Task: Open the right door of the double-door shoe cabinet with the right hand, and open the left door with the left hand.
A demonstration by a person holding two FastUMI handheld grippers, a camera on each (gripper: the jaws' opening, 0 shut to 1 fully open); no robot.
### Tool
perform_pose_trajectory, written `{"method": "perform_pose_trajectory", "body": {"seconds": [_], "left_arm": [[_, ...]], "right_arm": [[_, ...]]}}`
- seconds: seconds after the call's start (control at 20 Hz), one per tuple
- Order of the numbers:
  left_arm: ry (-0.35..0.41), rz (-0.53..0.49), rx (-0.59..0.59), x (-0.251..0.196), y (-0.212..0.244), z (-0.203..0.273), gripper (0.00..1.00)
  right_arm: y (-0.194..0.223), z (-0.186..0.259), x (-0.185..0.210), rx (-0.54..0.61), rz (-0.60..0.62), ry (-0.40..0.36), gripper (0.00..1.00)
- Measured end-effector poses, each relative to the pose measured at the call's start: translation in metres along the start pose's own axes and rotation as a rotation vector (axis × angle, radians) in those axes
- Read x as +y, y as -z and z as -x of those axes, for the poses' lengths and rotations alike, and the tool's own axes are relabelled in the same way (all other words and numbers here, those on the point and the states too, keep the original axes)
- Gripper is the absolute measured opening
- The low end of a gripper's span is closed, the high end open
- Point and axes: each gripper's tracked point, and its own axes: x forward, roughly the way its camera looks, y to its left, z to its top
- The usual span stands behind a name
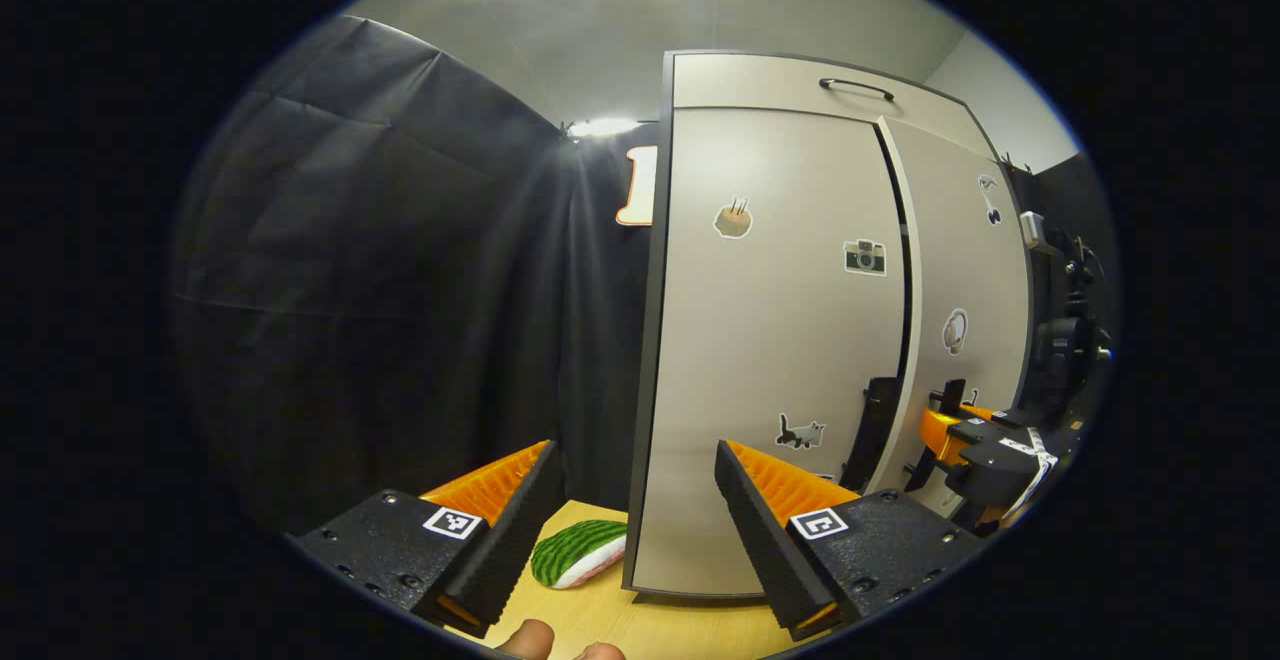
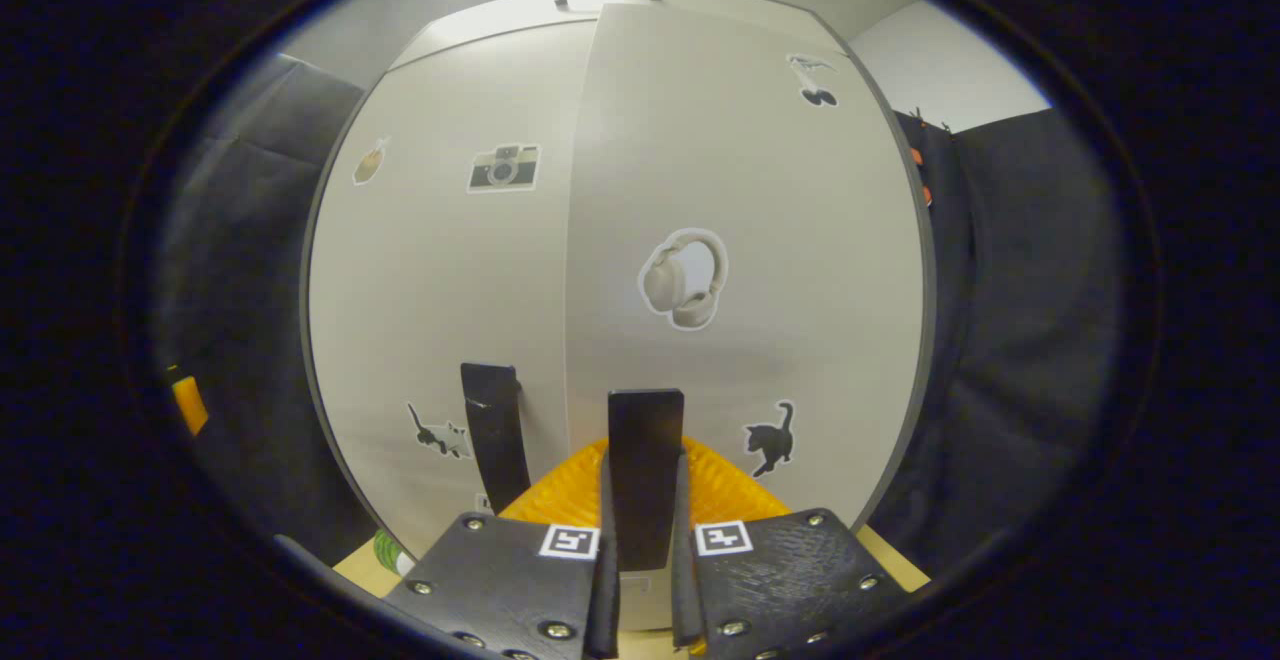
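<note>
The pale grey shoe cabinet stands upright with stickers on both doors. In the right gripper view my right gripper [image 2: 645, 505] is shut on the black vertical handle [image 2: 645, 460] of the right door [image 2: 760, 240], whose inner edge stands slightly forward of the left door [image 2: 440, 270]. The left door's black handle [image 2: 495, 430] hangs free beside it. In the left gripper view my left gripper [image 1: 634, 452] is open with nothing in it, in front of the cabinet's left corner and short of the left door [image 1: 770, 340] and its handle [image 1: 878, 430]. The right gripper [image 1: 955, 430] shows at the right door [image 1: 965, 280].
A watermelon-patterned soft item [image 1: 580, 552] lies on the wooden surface [image 1: 690, 625] left of the cabinet base. A drawer with a bar handle [image 1: 857, 88] tops the cabinet. Black curtain hangs on both sides, and a camera rig [image 1: 1065, 340] stands at the right.
</note>
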Motion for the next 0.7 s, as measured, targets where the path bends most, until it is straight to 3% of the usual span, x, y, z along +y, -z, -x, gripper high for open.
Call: {"method": "perform_pose_trajectory", "body": {"seconds": [0.05, 0.7], "left_arm": [[-0.001, 0.0, -0.001, 0.001, -0.001, 0.003, 0.99], [0.086, -0.003, -0.006, -0.031, -0.007, 0.026, 0.96]], "right_arm": [[0.001, 0.008, -0.003, -0.005, -0.007, -0.001, 0.21], [-0.001, 0.068, -0.04, -0.015, -0.033, 0.018, 0.2]]}}
